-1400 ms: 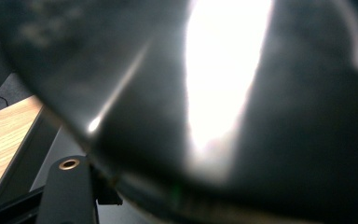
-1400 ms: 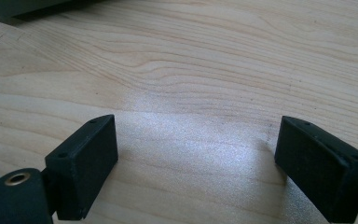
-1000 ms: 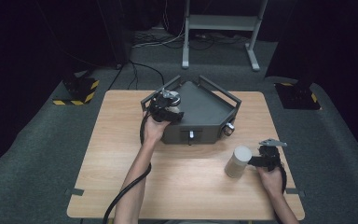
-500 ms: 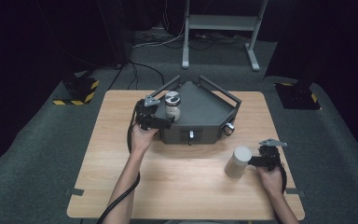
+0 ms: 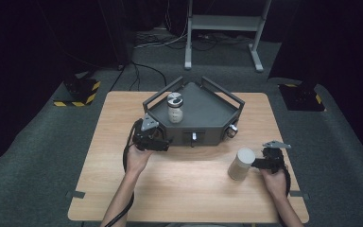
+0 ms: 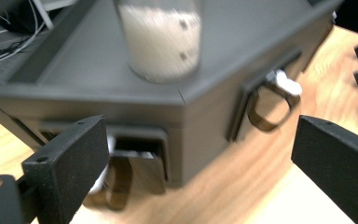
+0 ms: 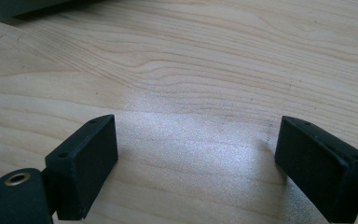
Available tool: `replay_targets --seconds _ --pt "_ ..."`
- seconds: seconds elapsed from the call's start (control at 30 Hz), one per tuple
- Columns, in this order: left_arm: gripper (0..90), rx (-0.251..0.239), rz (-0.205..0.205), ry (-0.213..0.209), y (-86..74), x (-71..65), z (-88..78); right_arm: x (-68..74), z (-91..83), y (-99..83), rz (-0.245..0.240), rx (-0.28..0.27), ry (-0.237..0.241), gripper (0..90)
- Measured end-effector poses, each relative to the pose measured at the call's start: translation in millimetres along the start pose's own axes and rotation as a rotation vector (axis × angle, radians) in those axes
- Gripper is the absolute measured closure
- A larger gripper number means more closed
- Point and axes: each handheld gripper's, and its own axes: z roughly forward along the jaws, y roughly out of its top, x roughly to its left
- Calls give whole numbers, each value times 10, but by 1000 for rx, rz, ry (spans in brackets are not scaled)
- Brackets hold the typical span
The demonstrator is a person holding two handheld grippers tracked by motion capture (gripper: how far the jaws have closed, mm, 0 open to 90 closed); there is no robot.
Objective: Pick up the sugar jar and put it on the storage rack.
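A glass jar (image 5: 175, 108) of white grains with a metal lid stands upright on the left part of a dark grey box (image 5: 208, 111). My left gripper (image 5: 159, 141) is below it, by the box's front-left face and apart from the jar. In the left gripper view the jar (image 6: 161, 37) stands ahead on the box (image 6: 242, 42). That gripper (image 6: 200, 163) is open; its jaws have just been closing a little, with nothing between them. My right gripper (image 5: 257, 163) is open beside a beige cylinder (image 5: 242, 163), with bare wood between its jaws (image 7: 196, 158).
The box has rail handles along its back edges, a knob (image 5: 231, 131) at its front right, and drawer fronts with loop pulls (image 6: 272, 100). The wooden table (image 5: 184, 189) is ringed by dark floor. Cables and a metal stand lie beyond the far edge.
My left gripper has let go of the jar and drawn back off the box top, down toward its front-left face. The jar stays on the box. The right gripper has not moved.
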Motion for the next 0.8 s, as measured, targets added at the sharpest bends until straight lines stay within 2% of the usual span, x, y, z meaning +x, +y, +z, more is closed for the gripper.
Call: replay_targets --seconds 0.2,0.27,0.4,0.6,0.67,0.8 --pt "40 4 -11 -4 -179 -39 6 1 0 0 -1 0 0 124" --pt "40 9 -4 6 -229 -81 13 1 0 0 0 0 0 124" --pt "41 18 1 -5 -305 -131 50 1 0 0 0 0 0 124" --pt "41 47 -9 -36 -379 -153 197 1 0 0 0 0 -1 124" --pt "42 72 -14 -52 -386 -153 296 1 0 0 0 0 -1 124" --pt "42 89 -19 -52 -406 -164 377 1 0 0 0 0 -1 124"
